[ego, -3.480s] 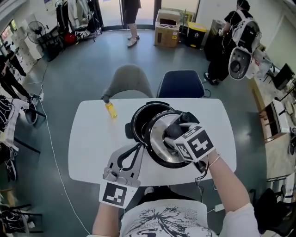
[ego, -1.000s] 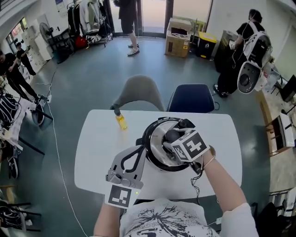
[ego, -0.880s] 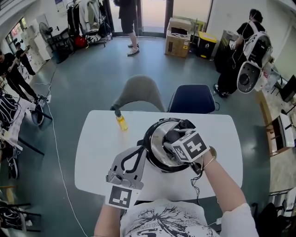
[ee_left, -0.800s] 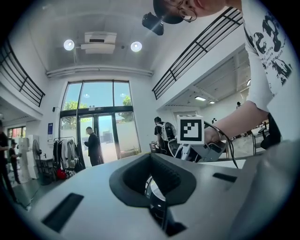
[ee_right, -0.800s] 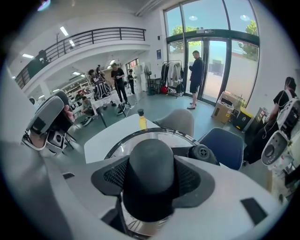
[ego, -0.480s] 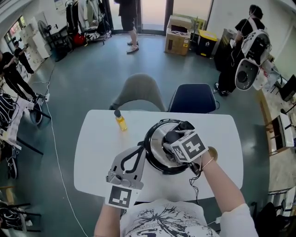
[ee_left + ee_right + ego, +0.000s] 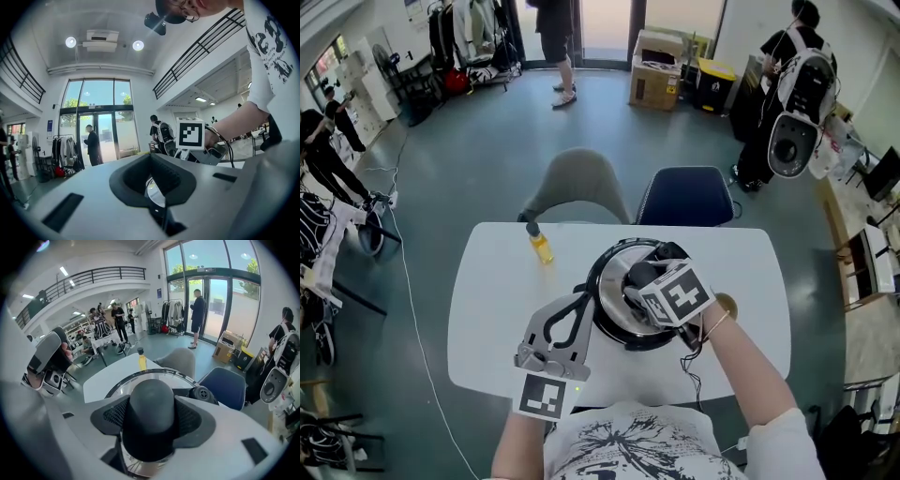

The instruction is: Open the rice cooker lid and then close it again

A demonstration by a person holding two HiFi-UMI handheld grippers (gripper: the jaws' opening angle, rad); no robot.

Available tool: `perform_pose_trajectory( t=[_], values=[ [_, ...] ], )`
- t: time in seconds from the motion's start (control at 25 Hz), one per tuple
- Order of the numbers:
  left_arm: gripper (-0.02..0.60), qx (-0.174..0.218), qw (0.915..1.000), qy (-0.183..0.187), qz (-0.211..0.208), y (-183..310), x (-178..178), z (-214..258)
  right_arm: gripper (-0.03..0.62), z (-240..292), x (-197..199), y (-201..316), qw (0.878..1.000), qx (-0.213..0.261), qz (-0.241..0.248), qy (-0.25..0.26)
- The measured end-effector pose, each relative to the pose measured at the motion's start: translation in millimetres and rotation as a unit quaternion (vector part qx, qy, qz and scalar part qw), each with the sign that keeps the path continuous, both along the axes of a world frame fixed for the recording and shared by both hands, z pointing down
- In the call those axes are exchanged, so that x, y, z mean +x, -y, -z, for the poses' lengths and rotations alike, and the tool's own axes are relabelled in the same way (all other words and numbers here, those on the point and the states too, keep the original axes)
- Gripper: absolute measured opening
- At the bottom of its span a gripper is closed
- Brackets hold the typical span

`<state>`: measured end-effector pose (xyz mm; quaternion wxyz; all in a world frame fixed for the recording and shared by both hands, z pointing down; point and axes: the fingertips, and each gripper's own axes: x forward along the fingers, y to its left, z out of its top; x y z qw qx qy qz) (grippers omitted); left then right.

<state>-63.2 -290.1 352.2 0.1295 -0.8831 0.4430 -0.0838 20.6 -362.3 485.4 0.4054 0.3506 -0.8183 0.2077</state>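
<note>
We stand over a white table [image 7: 487,309], with a grey chair [image 7: 578,183] and a blue chair [image 7: 684,195] at its far side. The rice cooker [image 7: 623,339] sits near the table's middle, directly in front of us. Its steel lid [image 7: 611,281] lies level over the pot's mouth. Our right gripper [image 7: 151,422] comes down on the lid from above, its jaws clamped on either side of the black lid knob [image 7: 151,399] at the lid's centre. Our left gripper [image 7: 583,298] reaches in from the near left. Its jaws are drawn close on the rice cooker's left edge, and a shiny sliver of that edge shows in the slit between them. A small yellow bottle [image 7: 540,246] stands apart from the cooker, near the far left edge.
</note>
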Motion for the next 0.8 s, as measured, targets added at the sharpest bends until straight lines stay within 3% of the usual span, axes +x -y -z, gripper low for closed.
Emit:
perform_pose_trajectory(
  t=[0.12, 0.2, 0.28, 0.4, 0.56, 0.8],
  values=[
    [0.013, 0.002, 1.0000, 0.000, 0.002, -8.2, 4.8, 4.1, 0.317, 10.4, 1.3, -1.4, 0.999, 0.033, -0.001, 0.011],
    [0.013, 0.004, 1.0000, 0.000, 0.003, -14.5, 9.8, 7.9, 0.362, 24.8, 5.8, -3.3, 0.998, 0.055, -0.002, 0.027],
    [0.014, 0.002, 0.9994, -0.031, 0.013, -19.7, 13.8, 12.4, 0.360, 40.7, 10.3, -6.7, 0.996, 0.076, -0.002, 0.046],
    [0.013, -0.007, 0.9950, -0.096, 0.025, -30.1, 21.3, 20.2, 0.303, 62.7, 17.3, -16.5, 0.991, 0.114, -0.006, 0.075],
    [0.012, -0.012, 0.9936, -0.109, 0.025, -51.3, 32.2, 24.9, 0.250, 88.4, 31.5, -39.0, 0.976, 0.188, -0.016, 0.113],
    [0.013, -0.021, 0.9932, -0.109, 0.037, -74.4, 45.0, 32.6, 0.116, 129.2, 71.7, -81.7, 0.939, 0.293, -0.033, 0.178]
  ],
)
